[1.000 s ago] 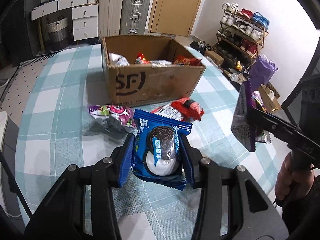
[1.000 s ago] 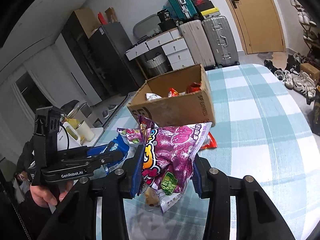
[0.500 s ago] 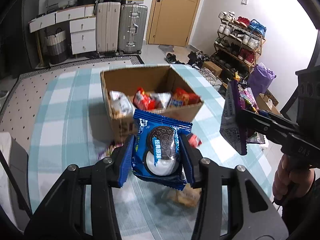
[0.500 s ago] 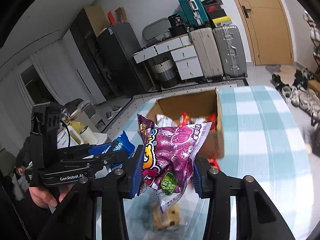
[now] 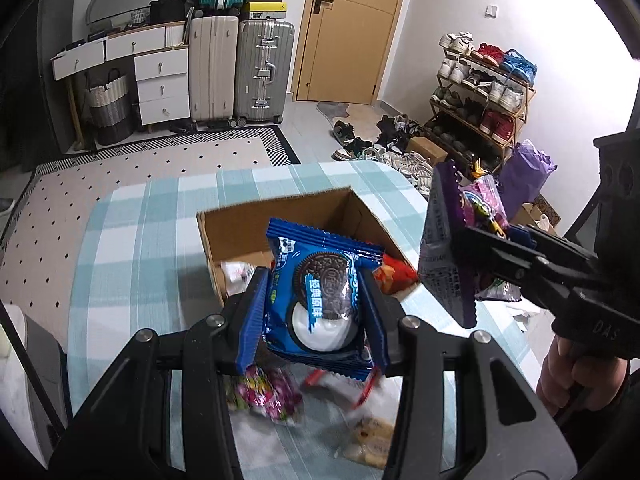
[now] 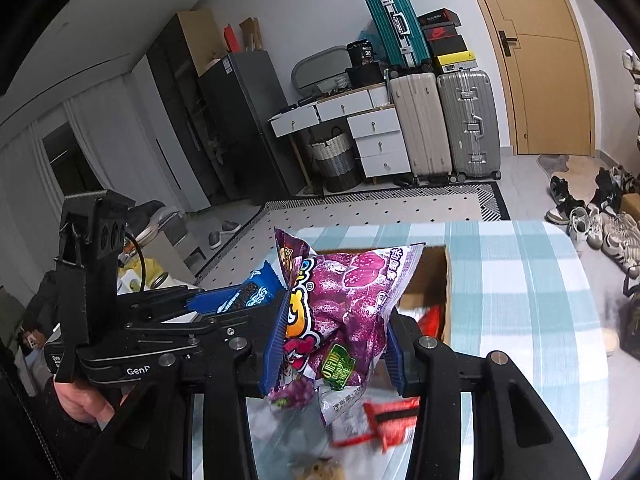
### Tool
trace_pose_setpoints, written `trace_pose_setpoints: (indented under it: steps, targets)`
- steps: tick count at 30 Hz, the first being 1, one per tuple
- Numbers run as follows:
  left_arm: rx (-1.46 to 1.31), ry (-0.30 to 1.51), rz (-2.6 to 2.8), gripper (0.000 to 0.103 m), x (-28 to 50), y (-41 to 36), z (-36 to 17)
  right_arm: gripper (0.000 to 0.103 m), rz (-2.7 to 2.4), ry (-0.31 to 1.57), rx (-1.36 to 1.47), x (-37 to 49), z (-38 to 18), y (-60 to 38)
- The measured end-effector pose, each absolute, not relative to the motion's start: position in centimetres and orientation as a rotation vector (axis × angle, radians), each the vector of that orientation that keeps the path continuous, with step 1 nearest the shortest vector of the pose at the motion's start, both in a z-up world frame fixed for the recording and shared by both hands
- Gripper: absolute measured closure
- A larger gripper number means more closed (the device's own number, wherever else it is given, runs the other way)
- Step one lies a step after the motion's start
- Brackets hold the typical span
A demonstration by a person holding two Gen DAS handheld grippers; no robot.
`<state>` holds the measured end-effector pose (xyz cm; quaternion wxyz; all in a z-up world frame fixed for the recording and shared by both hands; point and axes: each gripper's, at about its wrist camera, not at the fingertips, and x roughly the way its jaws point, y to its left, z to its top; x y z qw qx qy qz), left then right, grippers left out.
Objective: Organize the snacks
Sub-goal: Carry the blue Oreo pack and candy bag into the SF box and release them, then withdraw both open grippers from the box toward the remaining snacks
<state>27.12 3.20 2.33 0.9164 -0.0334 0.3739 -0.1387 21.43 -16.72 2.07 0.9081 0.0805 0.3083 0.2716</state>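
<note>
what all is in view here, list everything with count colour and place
cookie packet: 1, blue, clamped in left gripper
candy bag: 1, purple, clamped in right gripper
cardboard box: 1, brown, open, on the table, snacks inside
loose snacks: several, pink, red and tan, on the table below the grippers
table: 1, teal and white check cloth
suitcases: 3, beige, silver, teal, by far wall
drawer unit: 1, white
door: 1, tan
shoe rack: 1, full, right wall
left gripper: 1, black, blue pads
right gripper: 1, same
hands: 2, on handles
</note>
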Motion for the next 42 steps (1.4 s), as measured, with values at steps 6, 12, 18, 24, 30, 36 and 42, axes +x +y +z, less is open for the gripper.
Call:
trace_pose_setpoints:
  steps: [6,12,18,24,30,36,42]
  targets:
    - [-0.073,0.778,-0.276,0.062,31.0,3.4,3.0,0.061,0.55,0.651,0.152,25.1,2.5,-16.1]
    - [-0.082,0.808,-0.275,0.062,34.7,3.5,2.6,0.061,0.537,0.671,0.127,28.6,2.3,-15.3]
    - [-0.09,0.832,-0.267,0.062,37.5,3.5,0.8,0.061,0.507,0.694,0.133,31.6,1.0,-15.0]
    - [-0.09,0.861,-0.268,0.062,39.6,3.4,-1.4,0.06,0.485,0.719,0.117,33.4,-1.2,-14.6]
    - [-0.102,0.885,-0.269,0.062,41.1,3.5,-3.4,0.059,0.479,0.747,0.126,34.7,-3.2,-14.8]
    - [-0.108,0.906,-0.242,0.037,41.8,3.5,-4.4,0.047,0.471,0.76,0.137,35.3,-4.4,-15.6]
    - [-0.123,0.902,-0.227,0.023,41.3,4.3,-4.2,0.037,0.453,0.725,0.146,34.1,-3.8,-17.3]
